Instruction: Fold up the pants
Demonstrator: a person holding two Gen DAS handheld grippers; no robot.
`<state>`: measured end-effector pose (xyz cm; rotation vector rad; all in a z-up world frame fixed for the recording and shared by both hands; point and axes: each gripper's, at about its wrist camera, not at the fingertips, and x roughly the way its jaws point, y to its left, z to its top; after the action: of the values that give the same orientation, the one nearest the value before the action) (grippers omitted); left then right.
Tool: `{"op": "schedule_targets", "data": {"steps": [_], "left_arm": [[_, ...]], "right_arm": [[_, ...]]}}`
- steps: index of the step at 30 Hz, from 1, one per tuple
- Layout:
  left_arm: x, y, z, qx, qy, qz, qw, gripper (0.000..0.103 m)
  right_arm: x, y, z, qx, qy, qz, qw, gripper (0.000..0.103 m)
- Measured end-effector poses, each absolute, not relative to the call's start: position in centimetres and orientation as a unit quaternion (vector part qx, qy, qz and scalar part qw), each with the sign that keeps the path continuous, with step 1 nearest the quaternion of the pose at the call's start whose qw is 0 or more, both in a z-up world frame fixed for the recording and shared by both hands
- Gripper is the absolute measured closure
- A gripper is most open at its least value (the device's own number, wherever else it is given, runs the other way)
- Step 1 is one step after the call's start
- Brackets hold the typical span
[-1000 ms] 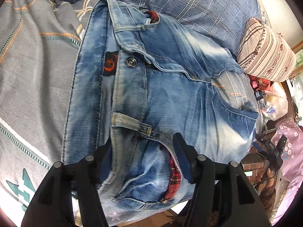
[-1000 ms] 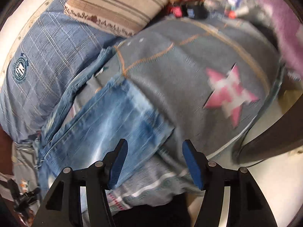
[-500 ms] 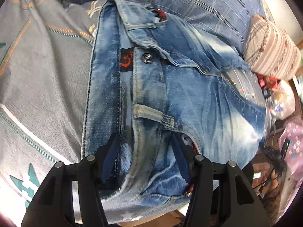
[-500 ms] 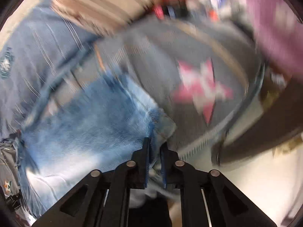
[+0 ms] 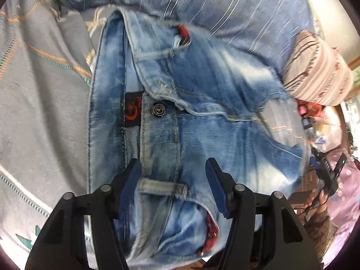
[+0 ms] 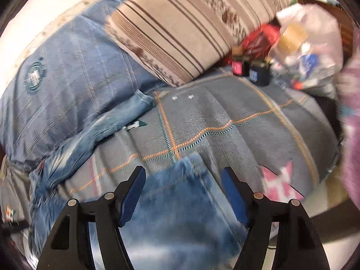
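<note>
Both our claws gape, just widened: left claw (image 5: pixel 173 186) straddling the jeans (image 5: pixel 202 123) waistband, right claw (image 6: pixel 183 193) above a leg, on the grey bedspread (image 6: pixel 236 117) beside a striped pillow (image 6: pixel 191 22).

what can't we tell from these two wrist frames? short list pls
- Left wrist view: whether the left gripper pinches the jeans waistband; pads straddle the denim, contact unclear.
- Left wrist view: the legs of the jeans run out of frame.
- Right wrist view: motion blur smears the denim between the open right gripper pads.
- Right wrist view: items in the plastic bag, too blurred.
</note>
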<state>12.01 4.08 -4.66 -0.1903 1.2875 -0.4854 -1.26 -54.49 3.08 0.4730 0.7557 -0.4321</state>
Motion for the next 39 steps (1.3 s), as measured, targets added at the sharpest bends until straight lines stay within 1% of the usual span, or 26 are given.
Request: {"op": "schedule_targets", "data": {"steps": [4,5,6,7,8,11,12,13,14,16,17,18,19,21,22,23,24,25,29,32,33,34,36,37,38,39], "left_arm": [[11.9,3.9,-5.3,-0.092,0.598,-0.215,0.766,0.044],[11.7,3.9,-5.2,-0.090,0.597,-0.217,0.767,0.044],[11.6,3.9,-5.0,-0.087,0.595,-0.217,0.769,0.044],[11.4,4.0,-4.8,-0.087,0.593,-0.214,0.771,0.047],[11.2,4.1,-4.4,-0.085,0.588,-0.212,0.776,0.048],[11.2,3.7,-4.2,-0.065,0.575,-0.196,0.792,0.055],[11.3,3.4,-4.7,-0.053,0.578,-0.184,0.793,0.057],[11.6,3.2,-5.5,-0.045,0.587,-0.175,0.789,0.059],[11.6,3.1,-5.9,-0.043,0.587,-0.170,0.790,0.058],[11.2,2.8,-5.5,-0.037,0.578,-0.171,0.797,0.059],[11.1,3.0,-5.2,-0.042,0.580,-0.179,0.794,0.059],[11.0,3.5,-4.7,-0.052,0.577,-0.189,0.793,0.060],[11.2,3.9,-4.0,-0.058,0.572,-0.191,0.796,0.060],[11.8,4.7,-2.7,-0.074,0.561,-0.190,0.802,0.060],[12.7,5.4,-2.0,-0.094,0.556,-0.186,0.805,0.058],[13.4,5.8,-1.6,-0.108,0.555,-0.183,0.804,0.056],[14.3,6.0,-1.4,-0.123,0.556,-0.181,0.802,0.048],[15.1,6.1,-1.5,-0.134,0.557,-0.180,0.799,0.044],[18.3,5.0,-3.7,-0.173,0.594,-0.174,0.766,0.044],[18.9,4.4,-5.2,-0.203,0.611,-0.180,0.744,0.044],[18.6,4.3,-5.4,-0.204,0.612,-0.178,0.743,0.043],[18.6,4.3,-5.5,-0.205,0.609,-0.179,0.745,0.039],[18.1,4.4,-5.5,-0.213,0.606,-0.180,0.745,0.038],[18.0,4.3,-5.4,-0.217,0.603,-0.179,0.746,0.037],[17.9,4.2,-5.2,-0.214,0.603,-0.180,0.747,0.038],[17.9,3.9,-5.0,-0.207,0.603,-0.177,0.750,0.045]], "right_arm": [[2.0,-56.2,-0.1,0.231,0.407,-0.218,0.856,0.032],[2.2,-56.3,-1.1,0.236,0.419,-0.213,0.850,0.037],[2.4,-56.2,-1.8,0.239,0.428,-0.199,0.849,0.047],[2.5,-55.8,-2.2,0.224,0.439,-0.196,0.848,0.077],[2.6,-55.2,-2.0,0.192,0.440,-0.203,0.853,0.081],[1.8,-55.7,0.2,0.187,0.398,-0.212,0.873,0.089],[1.3,-56.2,0.8,0.196,0.378,-0.224,0.877,0.101],[1.3,-56.6,0.7,0.188,0.378,-0.250,0.871,0.103],[1.5,-57.5,0.1,0.179,0.390,-0.273,0.861,0.103],[1.7,-59.6,-2.6,0.206,0.440,-0.296,0.823,0.103],[1.6,-59.9,-2.9,0.217,0.442,-0.296,0.818,0.103],[1.2,-59.8,-2.3,0.219,0.427,-0.291,0.828,0.101],[1.1,-59.5,-1.5,0.219,0.418,-0.280,0.836,0.097],[1.4,-58.7,0.3,0.224,0.400,-0.248,0.854,0.094],[1.9,-58.3,1.0,0.231,0.394,-0.225,0.860,0.078],[2.7,-57.9,1.5,0.242,0.392,-0.204,0.864,0.051],[4.1,-57.4,1.7,0.255,0.391,-0.182,0.865,0.039],[4.9,-57.2,1.9,0.264,0.388,-0.171,0.867,0.035],[10.7,-56.3,1.2,0.341,0.380,-0.115,0.852,0.035],[14.6,-56.8,0.0,0.389,0.371,-0.101,0.837,0.035],[15.7,-56.9,-0.6,0.398,0.373,-0.097,0.833,0.035],[16.9,-57.1,-1.3,0.406,0.378,-0.097,0.826,0.035],[18.8,-57.3,-2.6,0.416,0.382,-0.101,0.819,0.035],[19.7,-57.4,-3.2,0.423,0.380,-0.100,0.816,0.037],[20.4,-57.5,-3.7,0.430,0.372,-0.093,0.817,0.042],[20.8,-57.7,-3.9,0.429,0.367,-0.089,0.820,0.051]]}}
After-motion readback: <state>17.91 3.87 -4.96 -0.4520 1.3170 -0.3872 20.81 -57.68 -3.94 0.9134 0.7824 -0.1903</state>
